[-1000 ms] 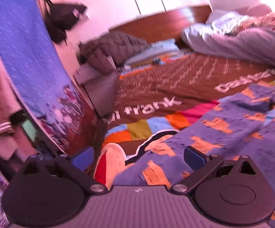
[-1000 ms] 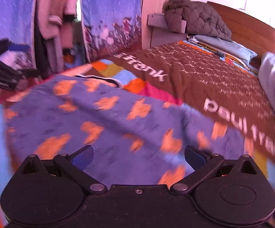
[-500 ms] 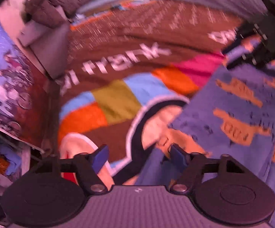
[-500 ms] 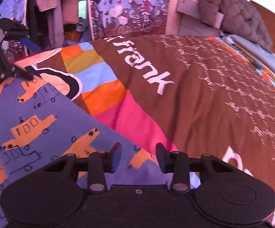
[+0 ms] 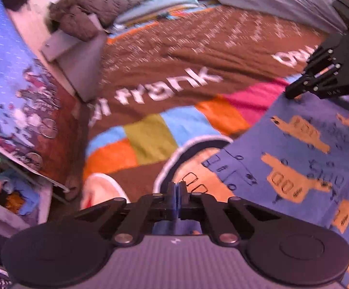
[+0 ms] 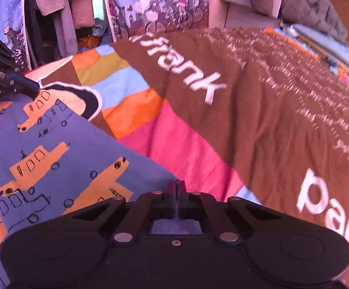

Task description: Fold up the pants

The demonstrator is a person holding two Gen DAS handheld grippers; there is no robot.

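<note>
The pants [image 5: 302, 159] are blue-purple with orange vehicle prints and lie spread on the bed; they also show in the right wrist view [image 6: 42, 159]. My left gripper [image 5: 177, 193] is shut on the pants' near corner at the left edge. My right gripper [image 6: 177, 192] is shut on the pants' edge at the far corner. Each gripper shows in the other's view: the right gripper [image 5: 323, 77] at upper right, the left gripper [image 6: 8, 82] at far left.
A brown bedspread [image 5: 174, 55] with white lettering and coloured patches covers the bed. A dark quilted jacket [image 5: 95, 9] and folded bedding lie by the headboard. A printed blue curtain [image 6: 160, 2] and hanging clothes [image 6: 61, 7] stand beside the bed.
Both grippers have come down onto the pants' edge and closed from wide open to shut on the fabric.
</note>
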